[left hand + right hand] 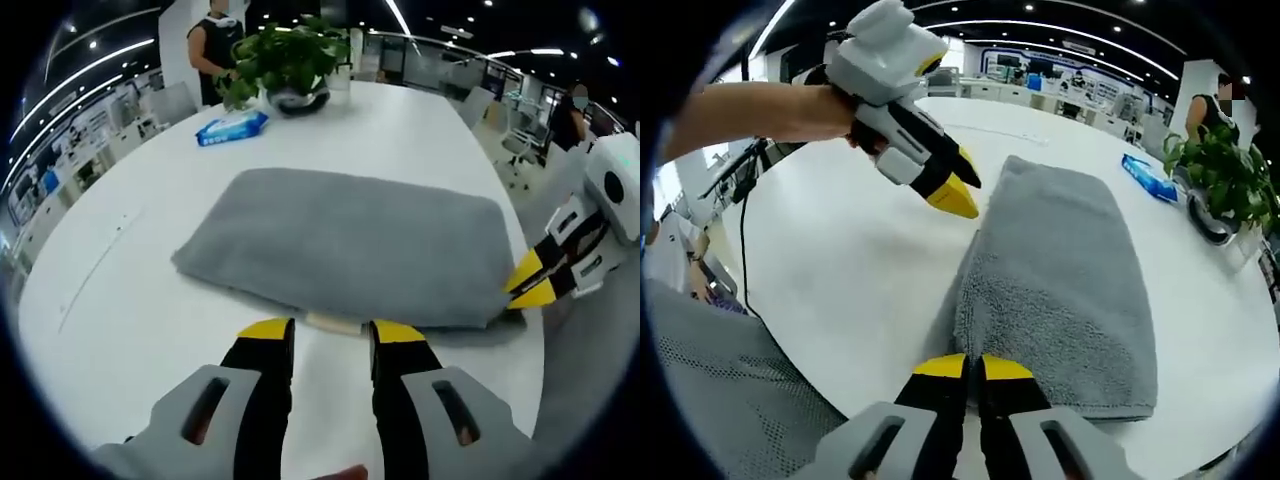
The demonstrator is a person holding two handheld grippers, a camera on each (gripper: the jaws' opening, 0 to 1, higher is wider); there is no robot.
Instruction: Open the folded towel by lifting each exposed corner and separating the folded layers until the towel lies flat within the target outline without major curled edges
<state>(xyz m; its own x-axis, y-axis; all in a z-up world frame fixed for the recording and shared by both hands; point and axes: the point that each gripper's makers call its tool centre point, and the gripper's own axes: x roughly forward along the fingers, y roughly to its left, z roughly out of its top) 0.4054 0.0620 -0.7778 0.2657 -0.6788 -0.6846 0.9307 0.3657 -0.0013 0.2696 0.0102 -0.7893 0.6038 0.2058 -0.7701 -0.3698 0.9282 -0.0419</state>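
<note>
- Left gripper view: left gripper (331, 332) with jaws apart, near edge of folded grey terry towel (350, 245) on round white table (150, 290).
- Right gripper view: right gripper (973, 367) with jaws closed at towel corner; grip on fabric unclear.

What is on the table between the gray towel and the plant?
A blue wipes pack lies on the white table between the folded gray towel and the potted plant, seen in the left gripper view.

Towel (350, 240): grey cloth, matt, fuzzy nap. Counter (150, 300): white, smooth, faint sheen. Wipes pack (232, 127): glossy plastic.
</note>
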